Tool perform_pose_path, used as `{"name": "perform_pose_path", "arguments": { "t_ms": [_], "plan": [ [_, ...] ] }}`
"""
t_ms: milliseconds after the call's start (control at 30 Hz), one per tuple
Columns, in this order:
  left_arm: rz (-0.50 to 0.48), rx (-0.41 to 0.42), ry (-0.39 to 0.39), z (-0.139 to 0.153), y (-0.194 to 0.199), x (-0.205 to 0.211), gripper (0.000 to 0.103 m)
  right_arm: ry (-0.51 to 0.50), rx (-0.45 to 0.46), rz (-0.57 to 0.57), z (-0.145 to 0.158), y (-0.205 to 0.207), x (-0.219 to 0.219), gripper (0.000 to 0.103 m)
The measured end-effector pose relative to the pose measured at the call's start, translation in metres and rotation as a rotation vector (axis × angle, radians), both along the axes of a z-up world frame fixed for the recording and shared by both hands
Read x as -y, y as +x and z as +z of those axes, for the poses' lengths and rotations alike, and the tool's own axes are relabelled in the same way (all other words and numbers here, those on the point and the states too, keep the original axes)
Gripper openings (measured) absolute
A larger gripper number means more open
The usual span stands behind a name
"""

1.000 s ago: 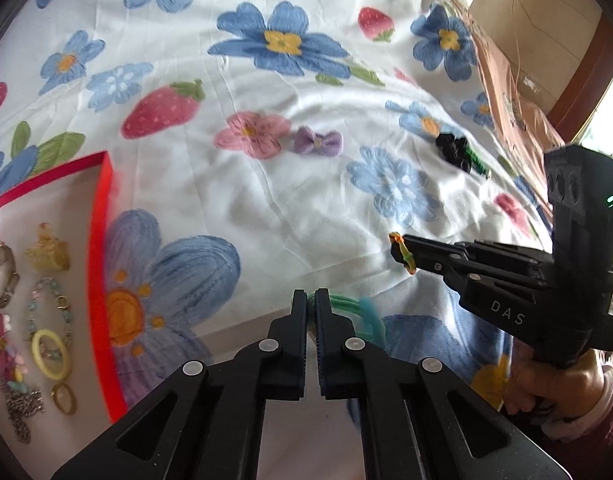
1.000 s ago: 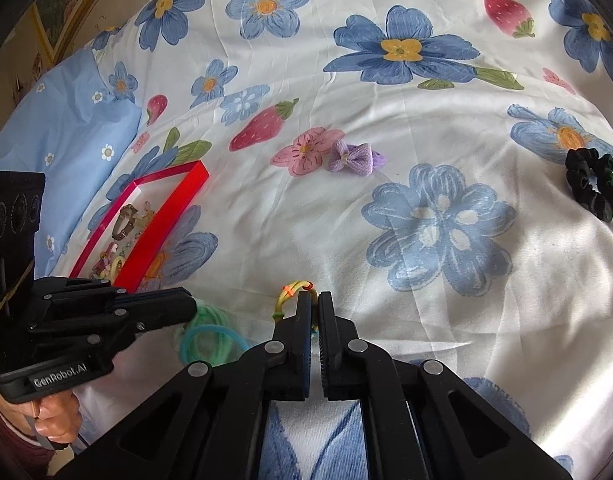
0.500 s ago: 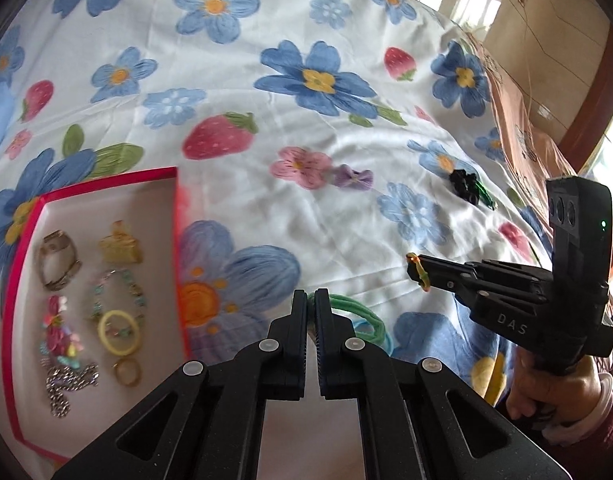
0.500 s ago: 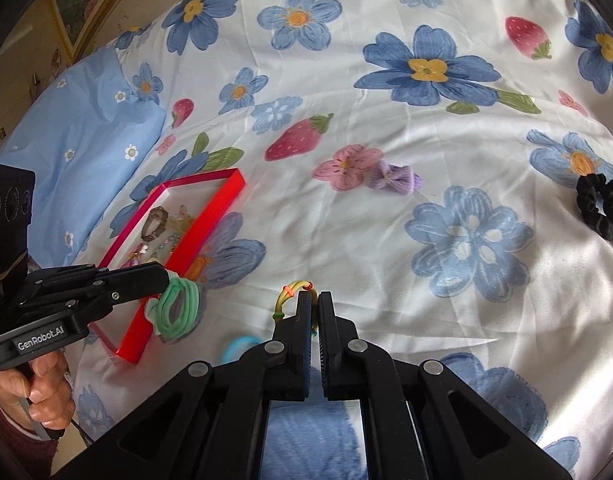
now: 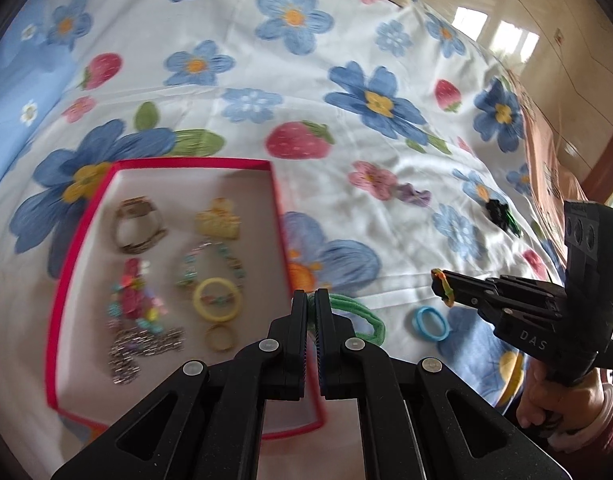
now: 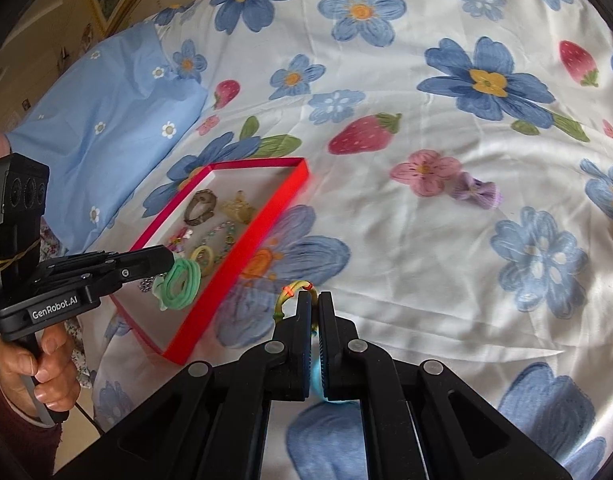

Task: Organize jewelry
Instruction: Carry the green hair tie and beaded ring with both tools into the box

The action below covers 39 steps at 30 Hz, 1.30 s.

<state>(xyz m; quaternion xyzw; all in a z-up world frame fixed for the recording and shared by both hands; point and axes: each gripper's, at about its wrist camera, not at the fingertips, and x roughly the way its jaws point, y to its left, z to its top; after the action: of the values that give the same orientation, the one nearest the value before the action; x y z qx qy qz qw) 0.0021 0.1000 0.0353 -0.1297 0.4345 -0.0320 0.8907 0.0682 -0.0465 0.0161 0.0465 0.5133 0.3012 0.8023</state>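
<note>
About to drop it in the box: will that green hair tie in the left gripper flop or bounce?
The green hair tie hangs coiled and drooping from the left gripper, so it's probably soft and floppy. It looks light and should land limp in the red box, though elastic may spring slightly.

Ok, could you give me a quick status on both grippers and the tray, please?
Left gripper shut on green hair tie, over red tray. Right gripper shut on multicolour band. Blue ring on bedspread. Nothing blocking.

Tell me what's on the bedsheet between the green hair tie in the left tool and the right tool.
A blue hair tie lies loose on the sheet, seen in the left wrist view.
</note>
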Motion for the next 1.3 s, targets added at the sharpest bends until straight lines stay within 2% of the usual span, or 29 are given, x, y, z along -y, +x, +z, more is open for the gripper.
{"name": "perform_pose_path", "arguments": {
  "t_ms": [633, 1000, 1300],
  "plan": [
    [0.196, -0.02, -0.001, 0.002, -0.058, -0.082, 0.003, 0.024, -0.004, 0.201, 0.004, -0.02, -0.095, 0.003],
    [0.224, -0.05, -0.004, -0.014, -0.059, -0.098, 0.003, 0.003, -0.007, 0.298, -0.003, -0.029, -0.138, 0.003],
    [0.251, -0.085, -0.007, -0.034, -0.057, -0.111, 0.003, -0.058, -0.007, 0.344, -0.018, -0.03, -0.159, 0.003]
  ]
}}
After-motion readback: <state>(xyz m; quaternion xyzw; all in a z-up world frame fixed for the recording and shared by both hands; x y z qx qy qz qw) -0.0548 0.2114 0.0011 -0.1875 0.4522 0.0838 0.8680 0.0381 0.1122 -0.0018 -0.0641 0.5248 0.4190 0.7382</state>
